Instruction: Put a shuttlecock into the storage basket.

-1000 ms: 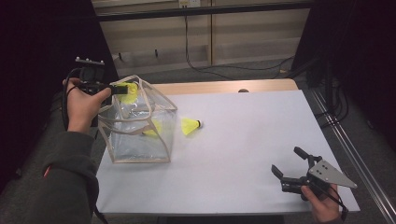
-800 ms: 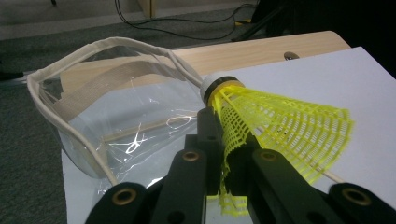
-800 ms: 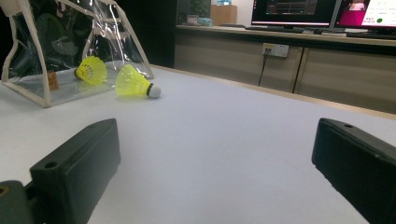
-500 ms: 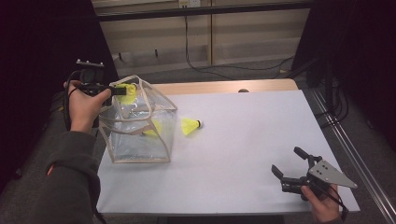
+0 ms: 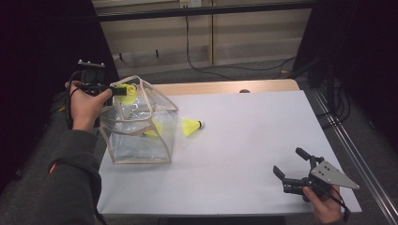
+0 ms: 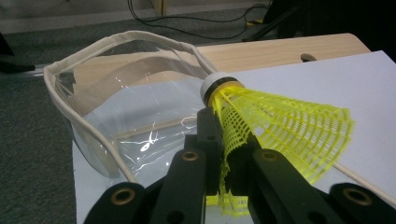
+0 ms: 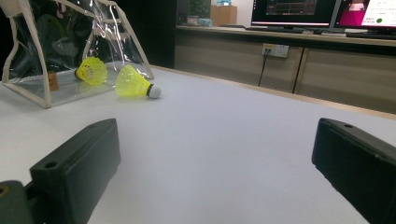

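The left gripper (image 5: 109, 91) is clamped on a yellow shuttlecock (image 6: 275, 126), pinching its mesh skirt between the two black jaws, with the white cork tip pointing away beyond the jaw ends. It holds this shuttlecock above the open mouth of a clear bag (image 5: 141, 136) with cream fabric edging, which stands on the white table (image 5: 244, 140) just below and ahead of the jaws. A second shuttlecock (image 5: 154, 129) lies inside the bag, beneath the left gripper. A third shuttlecock (image 5: 191, 126) lies on its side on the table just beside the bag, on the side facing the right gripper, its cork pointing away from the bag. The right gripper (image 5: 293, 168) rests low over the table's near corner, well apart from the bag, its jaws spread wide with nothing between them.
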`<state>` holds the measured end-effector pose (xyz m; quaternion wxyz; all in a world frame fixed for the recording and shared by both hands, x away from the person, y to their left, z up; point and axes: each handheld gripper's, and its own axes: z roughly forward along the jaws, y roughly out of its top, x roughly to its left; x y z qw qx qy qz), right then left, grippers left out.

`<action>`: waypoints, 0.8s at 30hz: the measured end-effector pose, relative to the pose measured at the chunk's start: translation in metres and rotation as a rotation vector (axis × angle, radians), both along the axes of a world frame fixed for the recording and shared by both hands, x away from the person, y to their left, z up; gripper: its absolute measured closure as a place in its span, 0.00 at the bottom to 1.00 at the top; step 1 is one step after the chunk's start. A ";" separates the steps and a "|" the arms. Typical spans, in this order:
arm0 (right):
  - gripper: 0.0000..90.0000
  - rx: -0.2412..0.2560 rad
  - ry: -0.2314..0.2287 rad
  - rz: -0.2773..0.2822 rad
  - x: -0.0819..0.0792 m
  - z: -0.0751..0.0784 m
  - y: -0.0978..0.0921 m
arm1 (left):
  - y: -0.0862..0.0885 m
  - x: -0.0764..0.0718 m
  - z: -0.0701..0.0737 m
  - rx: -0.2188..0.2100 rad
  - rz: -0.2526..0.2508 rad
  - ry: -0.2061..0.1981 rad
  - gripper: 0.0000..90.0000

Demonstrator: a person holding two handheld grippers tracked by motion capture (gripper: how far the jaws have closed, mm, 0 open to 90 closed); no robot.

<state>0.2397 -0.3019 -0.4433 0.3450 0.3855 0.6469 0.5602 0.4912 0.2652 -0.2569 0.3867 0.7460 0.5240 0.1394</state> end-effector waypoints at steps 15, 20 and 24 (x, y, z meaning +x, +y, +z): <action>0.01 0.000 0.000 0.002 0.000 0.000 0.000 | 0.002 0.002 -0.004 0.001 0.010 0.001 0.96; 0.01 0.000 0.001 0.001 0.000 0.000 0.000 | 0.001 0.003 -0.004 0.007 0.015 0.003 0.96; 0.01 0.000 0.001 0.002 0.000 0.000 0.000 | 0.002 0.005 -0.005 0.012 0.018 0.009 0.96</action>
